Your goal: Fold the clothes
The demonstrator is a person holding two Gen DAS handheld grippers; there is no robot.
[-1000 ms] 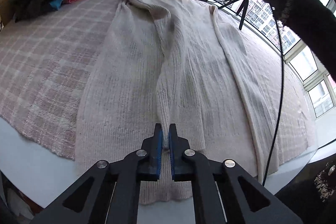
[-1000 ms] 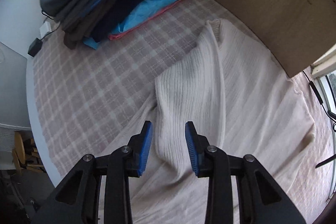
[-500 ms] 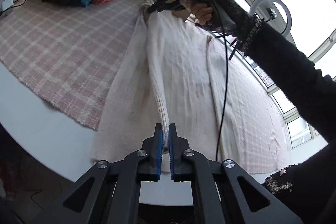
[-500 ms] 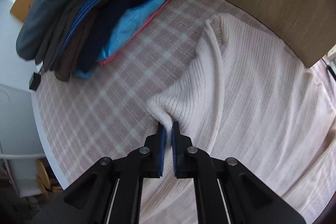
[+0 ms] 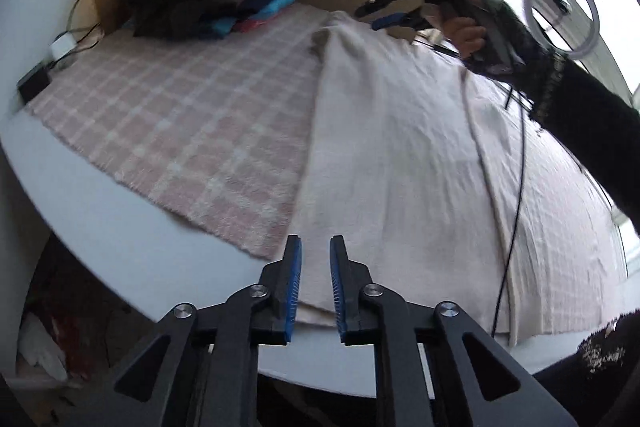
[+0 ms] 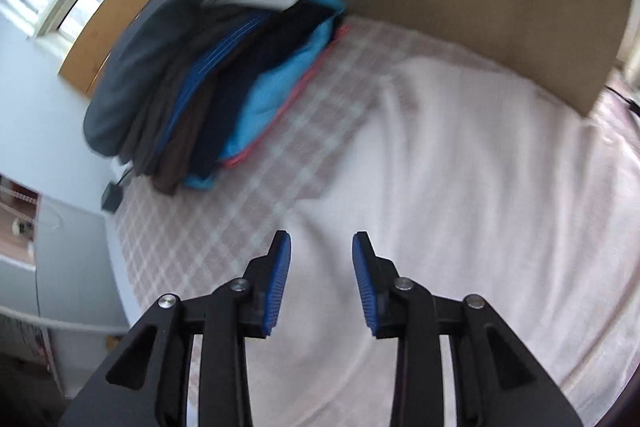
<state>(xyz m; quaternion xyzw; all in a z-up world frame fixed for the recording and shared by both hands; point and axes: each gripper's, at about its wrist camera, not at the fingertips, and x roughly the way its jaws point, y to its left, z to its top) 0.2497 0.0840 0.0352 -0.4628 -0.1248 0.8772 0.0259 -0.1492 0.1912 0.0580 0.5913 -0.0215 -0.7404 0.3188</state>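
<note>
While hovering over the cream sweater (image 5: pixel 400 147), both grippers' fingers (image 5: pixel 294 279) just parted, gripping nothing.

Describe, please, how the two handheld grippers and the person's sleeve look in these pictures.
Both the left gripper and the right gripper have black angular linkage arms with silver pivot bolts and triangular cut-outs, ending in fingers lined with ribbed blue pads. In the left wrist view the right gripper has a black body with a thin black cable hanging from it. The sleeve is dark and fuzzy, with a pale patterned band near the cuff.
</note>
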